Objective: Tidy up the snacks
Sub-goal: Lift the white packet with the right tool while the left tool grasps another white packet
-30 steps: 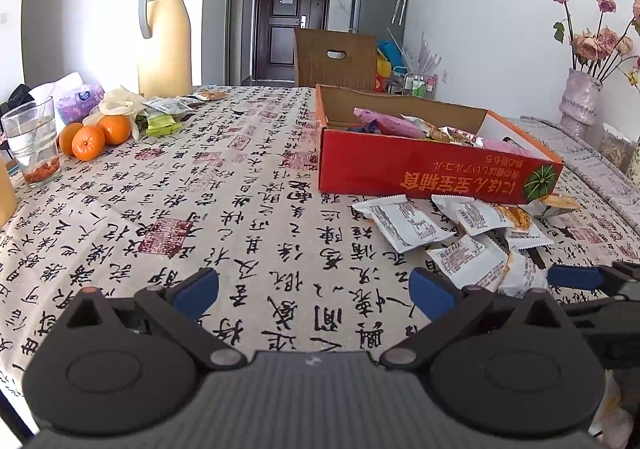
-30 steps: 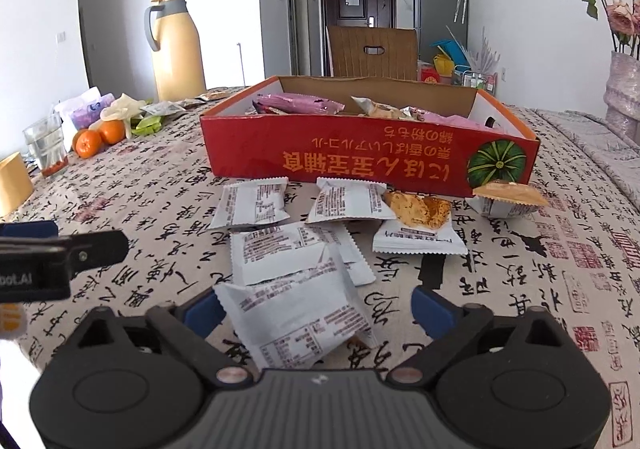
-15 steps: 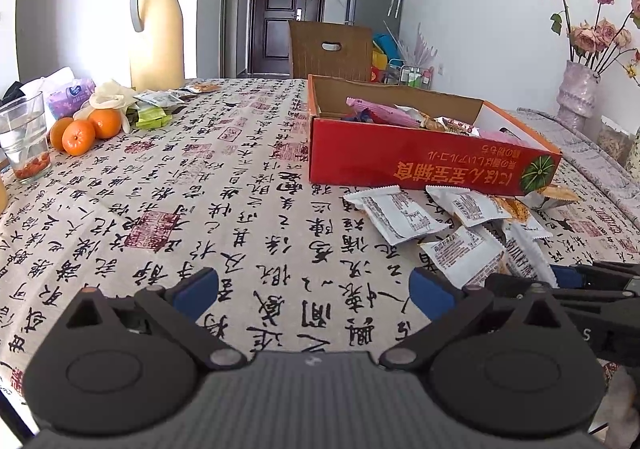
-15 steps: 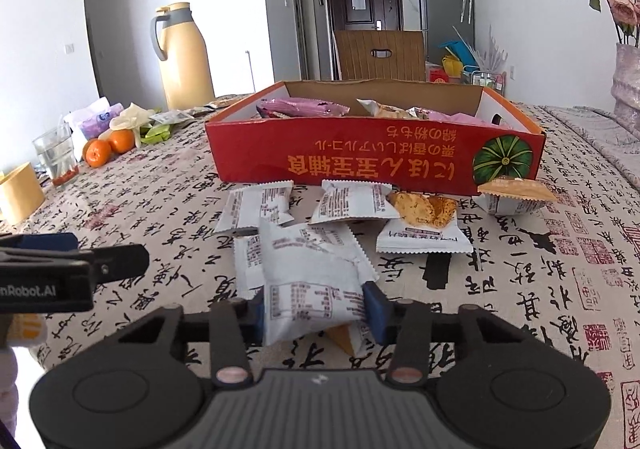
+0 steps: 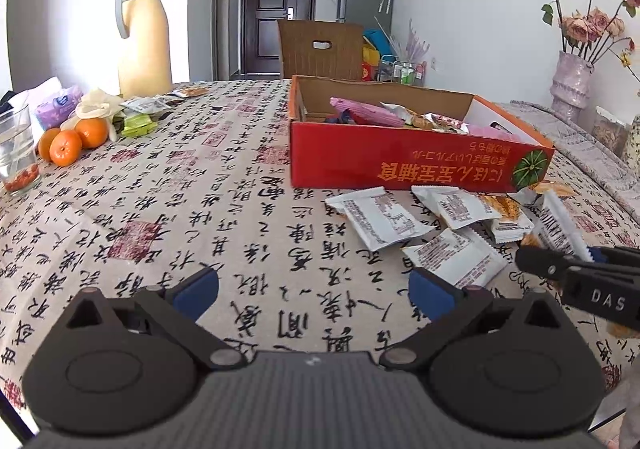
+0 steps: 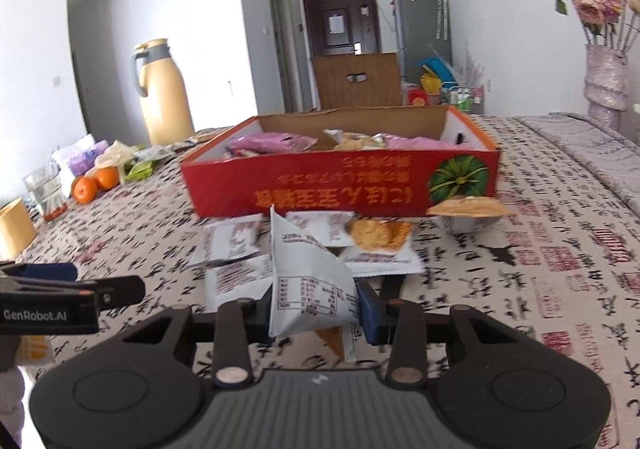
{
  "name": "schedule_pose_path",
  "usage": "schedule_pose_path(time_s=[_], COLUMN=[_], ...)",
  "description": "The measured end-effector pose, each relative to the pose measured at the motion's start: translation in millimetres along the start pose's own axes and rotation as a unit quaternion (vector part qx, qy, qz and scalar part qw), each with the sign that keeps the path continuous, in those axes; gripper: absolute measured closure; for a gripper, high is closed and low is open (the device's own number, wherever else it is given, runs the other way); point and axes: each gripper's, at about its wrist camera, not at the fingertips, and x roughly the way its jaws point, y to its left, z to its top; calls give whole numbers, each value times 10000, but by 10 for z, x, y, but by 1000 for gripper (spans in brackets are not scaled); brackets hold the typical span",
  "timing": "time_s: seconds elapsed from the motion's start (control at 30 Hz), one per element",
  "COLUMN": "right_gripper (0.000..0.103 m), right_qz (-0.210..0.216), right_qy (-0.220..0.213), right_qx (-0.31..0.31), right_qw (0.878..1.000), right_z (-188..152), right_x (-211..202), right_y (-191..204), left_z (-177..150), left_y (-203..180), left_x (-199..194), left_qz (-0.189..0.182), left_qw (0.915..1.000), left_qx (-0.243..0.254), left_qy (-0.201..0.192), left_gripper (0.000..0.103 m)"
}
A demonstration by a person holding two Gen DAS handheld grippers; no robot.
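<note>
The right tool [image 6: 314, 307] is clamped on a white snack packet [image 6: 308, 285], its jaws having just been closing onto it; the packet stands tilted, lifted clear of the calligraphy-print tabletop [image 6: 520, 289]. Just beyond it, more white packets [image 6: 230, 241] and a biscuit packet [image 6: 378, 237] lie in a loose cluster in front of the red cardboard box [image 6: 340, 189], which already holds pink and foil wrappers. The left tool [image 5: 314, 291] hovers to the left with its fingers apart and nothing between them. Far left sit oranges [image 5: 66, 147], a glass [image 5: 16, 149] and a yellow thermos jug [image 5: 142, 39].
</note>
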Motion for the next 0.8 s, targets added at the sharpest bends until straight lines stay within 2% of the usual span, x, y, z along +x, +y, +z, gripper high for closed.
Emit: schedule_pose_path(time_s=[0.17, 0.47, 0.6, 0.8], right_gripper=[65, 65, 65, 65], right_qz=[-198, -493, -647, -819], right_qy=[-101, -231, -304, -364], right_qx=[168, 397, 445, 546], right_qw=[9996, 9977, 9964, 9945], right_z=[11, 22, 45, 84], right_x=[-51, -87, -84, -65], right_y=[-196, -512, -636, -820], left_z=[66, 378, 502, 601], left_y=[-121, -319, -397, -488], left_x=[76, 360, 535, 850], left_qz=[-37, 148, 238, 438], left_qw=[9999, 9996, 9992, 9969], left_qx=[107, 203, 232, 128], left_qy=[12, 96, 234, 649], left_gripper=[0, 0, 0, 0])
